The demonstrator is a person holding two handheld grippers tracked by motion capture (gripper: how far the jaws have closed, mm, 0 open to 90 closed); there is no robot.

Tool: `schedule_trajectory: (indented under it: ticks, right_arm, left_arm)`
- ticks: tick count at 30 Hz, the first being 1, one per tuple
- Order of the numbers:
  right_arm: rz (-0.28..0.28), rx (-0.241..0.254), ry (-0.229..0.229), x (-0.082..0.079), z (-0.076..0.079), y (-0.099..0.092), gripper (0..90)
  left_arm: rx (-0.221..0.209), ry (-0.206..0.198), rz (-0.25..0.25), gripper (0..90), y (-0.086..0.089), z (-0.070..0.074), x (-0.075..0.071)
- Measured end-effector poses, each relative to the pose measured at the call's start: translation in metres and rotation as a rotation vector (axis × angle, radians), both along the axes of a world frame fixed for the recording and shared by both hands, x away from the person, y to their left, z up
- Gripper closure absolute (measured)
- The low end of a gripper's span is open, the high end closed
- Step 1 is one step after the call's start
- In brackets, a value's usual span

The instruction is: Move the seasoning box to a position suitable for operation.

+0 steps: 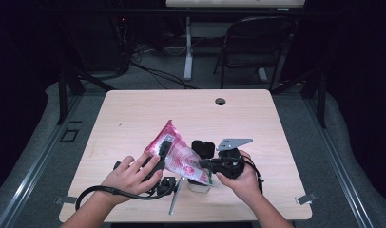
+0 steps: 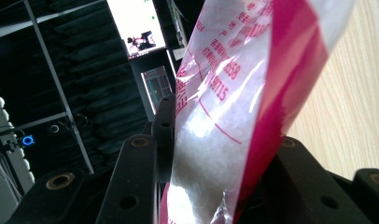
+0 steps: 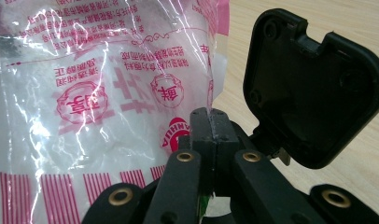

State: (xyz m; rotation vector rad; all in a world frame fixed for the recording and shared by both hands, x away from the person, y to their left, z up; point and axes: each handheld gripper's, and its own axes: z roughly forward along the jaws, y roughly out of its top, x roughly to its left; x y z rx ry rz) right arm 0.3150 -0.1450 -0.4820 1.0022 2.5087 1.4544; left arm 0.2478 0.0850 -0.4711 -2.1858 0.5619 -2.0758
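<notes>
A pink-and-clear plastic bag (image 1: 174,151) of white granules is held tilted over the table, its printed side (image 3: 99,93) facing the right gripper view. My left gripper (image 1: 165,146) is shut on it, and the bag (image 2: 225,140) runs up between its jaws. A small white container (image 1: 199,185) stands under the bag's lower end, its black flip lid (image 1: 203,148) (image 3: 313,88) open. My right gripper (image 1: 201,163) (image 3: 211,116) sits over the container with its jaws pressed together. I cannot tell whether anything thin is pinched there.
The wooden table (image 1: 134,114) has a cable hole (image 1: 220,101) near its far edge. A grey metal strip (image 1: 174,198) lies by the front edge, with clips (image 1: 305,198) at the corners. A chair (image 1: 257,42) stands beyond the table.
</notes>
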Motion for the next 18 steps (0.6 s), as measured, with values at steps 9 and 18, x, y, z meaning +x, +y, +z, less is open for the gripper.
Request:
schedule_trajectory:
  ticks: [9,18]
  right_arm:
    - [-0.003,-0.002,-0.002,-0.0008,0.0011,-0.0017,90.0]
    - [0.0,-0.006,-0.001,-0.0014,0.0018,-0.0015,90.0]
  left_arm:
    - [-0.026,0.027,0.007,67.1,0.0011,-0.0027,-0.0002]
    - [-0.047,0.045,0.013,67.3,0.0037,-0.0041,-0.0001]
